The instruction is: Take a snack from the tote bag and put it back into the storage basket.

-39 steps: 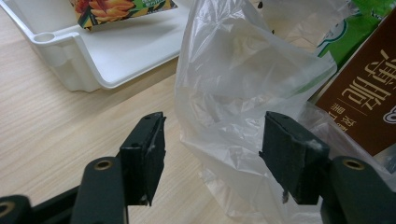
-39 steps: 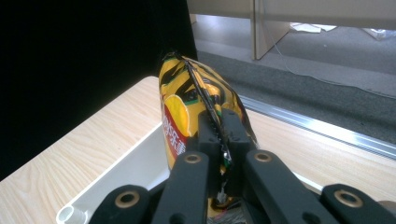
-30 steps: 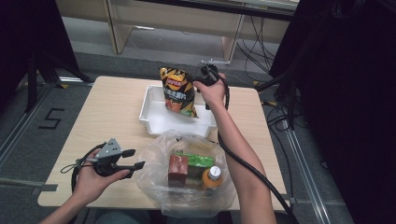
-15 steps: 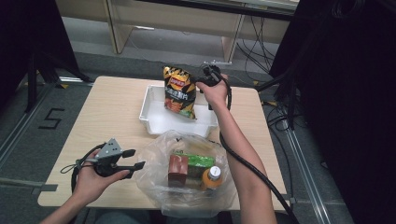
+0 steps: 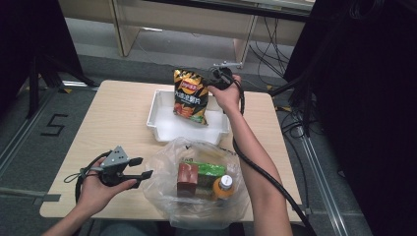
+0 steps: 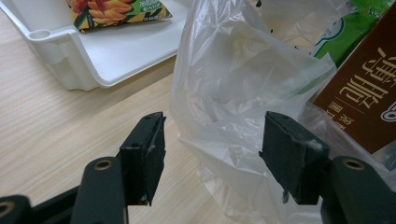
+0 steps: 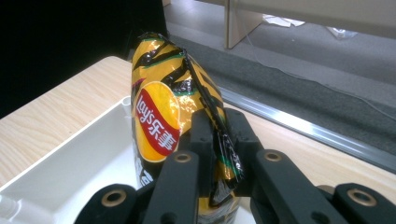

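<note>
The left gripper hangs over the near left part of the desk, its jaws apart with nothing pressed between them; in the left gripper view a fold of the clear plastic bag lies in the gap, and whether either pad touches it cannot be told. Bare wood runs from this gripper to the left edge and up to the far left corner, the widest free stretch on the desk.

The plastic bag sits at the near edge, centre, just right of the left gripper. Inside it are a brown carton, a green packet and an orange bottle.

Behind the bag, close to it, a white tray reaches towards the far edge. A Lay's crisp bag stands upright in it, towards its far side. The right gripper pinches that bag's side seam at the far edge; its jaws have just been opening slightly, though the seam stays between the pads.

A narrow strip of wood remains right of the tray.

The desk is pale wood on grey floor; a "5" is taped left of it, cables trail right, and a wooden unit stands behind.
</note>
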The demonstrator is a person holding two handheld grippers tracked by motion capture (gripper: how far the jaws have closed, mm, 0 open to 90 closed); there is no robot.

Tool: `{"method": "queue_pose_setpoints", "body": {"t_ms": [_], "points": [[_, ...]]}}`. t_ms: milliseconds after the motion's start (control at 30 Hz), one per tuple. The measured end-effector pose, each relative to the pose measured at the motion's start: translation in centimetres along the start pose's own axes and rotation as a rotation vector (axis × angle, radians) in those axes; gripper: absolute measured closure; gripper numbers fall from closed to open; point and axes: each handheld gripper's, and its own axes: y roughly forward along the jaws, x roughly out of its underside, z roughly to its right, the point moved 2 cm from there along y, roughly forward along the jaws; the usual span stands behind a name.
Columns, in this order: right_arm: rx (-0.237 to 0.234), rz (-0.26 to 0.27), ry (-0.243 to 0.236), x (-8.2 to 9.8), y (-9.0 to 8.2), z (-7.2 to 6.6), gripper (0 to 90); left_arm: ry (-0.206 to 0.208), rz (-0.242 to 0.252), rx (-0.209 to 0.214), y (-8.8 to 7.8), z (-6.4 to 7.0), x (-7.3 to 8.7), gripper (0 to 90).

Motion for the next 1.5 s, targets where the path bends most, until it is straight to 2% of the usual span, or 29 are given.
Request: {"method": "queue_pose_setpoints", "body": {"t_ms": [100, 167, 200, 300, 333, 367, 400, 433, 467, 500, 533, 567, 667, 733, 800, 833, 900, 1000, 1033, 1067, 1100, 1233, 1267, 1300, 1333, 1367, 1433, 1467, 1500], "points": [[0.012, 0.002, -0.031, -0.2, 0.2, -0.1, 80.8, -0.001, 0.0, 0.0, 0.0, 0.0, 0.0, 39.0], [0.019, -0.005, -0.021, -0.1, 0.2, -0.2, 79.2, -0.004, 0.001, 0.005, 0.0, 0.0, 0.0, 38.9], [0.035, -0.019, -0.038, 0.0, 0.3, 0.0, 76.2, 0.002, 0.001, 0.006, 0.0, 0.0, 0.0, 38.9], [0.032, -0.013, -0.035, 0.3, 0.5, 0.1, 72.3, 0.0, 0.001, 0.006, 0.0, 0.0, 0.0, 38.9], [0.041, -0.04, -0.018, 0.4, 0.5, 0.1, 67.9, 0.002, 0.001, 0.007, 0.0, 0.0, 0.0, 38.9], [0.036, -0.04, -0.022, 0.5, 0.5, 0.2, 66.5, -0.003, 0.002, 0.004, 0.0, 0.0, 0.0, 38.9], [0.038, -0.034, -0.005, 0.6, 0.7, 0.1, 63.7, -0.003, 0.002, 0.004, 0.0, 0.0, 0.0, 38.9], [0.038, -0.034, -0.005, 0.6, 0.7, 0.1, 63.7, -0.003, 0.002, 0.004, 0.0, 0.0, 0.0, 38.9], [0.037, -0.03, -0.016, 0.7, 0.8, 0.2, 59.7, 0.003, -0.001, 0.0, 0.0, 0.0, 0.0, 38.9], [0.042, -0.061, 0.029, 0.8, 0.6, 0.0, 53.9, 0.002, 0.0, 0.002, 0.0, 0.0, 0.0, 38.9], [0.042, -0.061, 0.029, 0.8, 0.6, 0.0, 53.9, 0.002, -0.001, 0.002, 0.0, 0.0, 0.0, 38.9], [0.041, -0.065, 0.019, 1.0, 0.8, 0.2, 50.0, 0.003, 0.0, 0.003, 0.0, 0.0, 0.0, 38.9], [0.044, -0.07, 0.055, 1.4, 0.6, 0.4, 46.9, 0.003, 0.002, 0.007, -0.1, 0.0, 0.0, 38.9], [0.045, -0.072, 0.076, 1.5, 0.4, 0.4, 46.3, 0.003, 0.002, 0.005, -0.1, 0.0, 0.0, 38.9], [0.054, -0.059, 0.065, 1.7, 0.2, 0.6, 45.3, 0.003, 0.002, 0.007, -0.1, 0.0, 0.0, 38.9], [0.04, -0.08, 0.089, 1.7, -0.1, 0.4, 45.0, 0.004, 0.002, 0.006, 0.0, 0.0, -0.1, 38.9], [0.038, -0.091, 0.096, 2.0, -0.2, 0.3, 44.4, 0.007, 0.003, 0.007, 0.0, 0.1, -0.1, 38.9], [0.035, -0.129, 0.151, 2.4, -0.4, 0.2, 43.5, 0.008, 0.001, 0.008, 0.0, 0.1, -0.1, 38.9], [0.035, -0.129, 0.151, 2.4, -0.4, 0.2, 43.5, 0.009, 0.002, 0.008, 0.0, 0.1, -0.1, 38.9], [0.035, -0.146, 0.199, 2.9, -0.4, 0.0, 43.1, 0.007, 0.001, 0.006, 0.0, 0.1, -0.1, 38.9], [0.035, -0.158, 0.224, 3.0, -0.5, -0.2, 42.8, 0.008, 0.001, 0.006, 0.0, 0.1, -0.1, 38.9], [0.026, -0.164, 0.214, 3.4, -0.5, 0.1, 43.1, 0.005, 0.001, 0.004, 0.0, 0.0, 0.0, 38.9], [0.02, -0.135, 0.203, 3.4, -0.4, 0.3, 45.1, -0.001, 0.0, 0.0, 0.0, 0.1, 0.0, 38.9], [0.02, -0.135, 0.203, 3.4, -0.4, 0.3, 45.1, 0.009, -0.001, 0.003, 0.1, 0.1, -0.1, 38.9], [0.014, -0.148, 0.251, 3.3, -0.5, 0.1, 50.3, 0.009, -0.001, 0.004, 0.1, 0.2, -0.1, 38.9], [0.014, -0.148, 0.251, 3.3, -0.5, 0.1, 50.3, 0.009, -0.001, 0.004, 0.1, 0.2, -0.1, 38.9], [-0.003, -0.125, 0.303, 3.1, -0.7, -0.1, 57.9, 0.008, 0.0, 0.003, 0.1, 0.1, -0.1, 38.9], [-0.006, -0.078, 0.266, 3.1, -0.4, 0.1, 59.4, 0.007, 0.0, 0.002, 0.1, 0.1, -0.1, 38.9], [0.007, -0.106, 0.266, 2.9, -0.7, 0.1, 60.8, 0.0, -0.001, 0.0, 0.1, 0.1, 0.0, 38.9]]}}
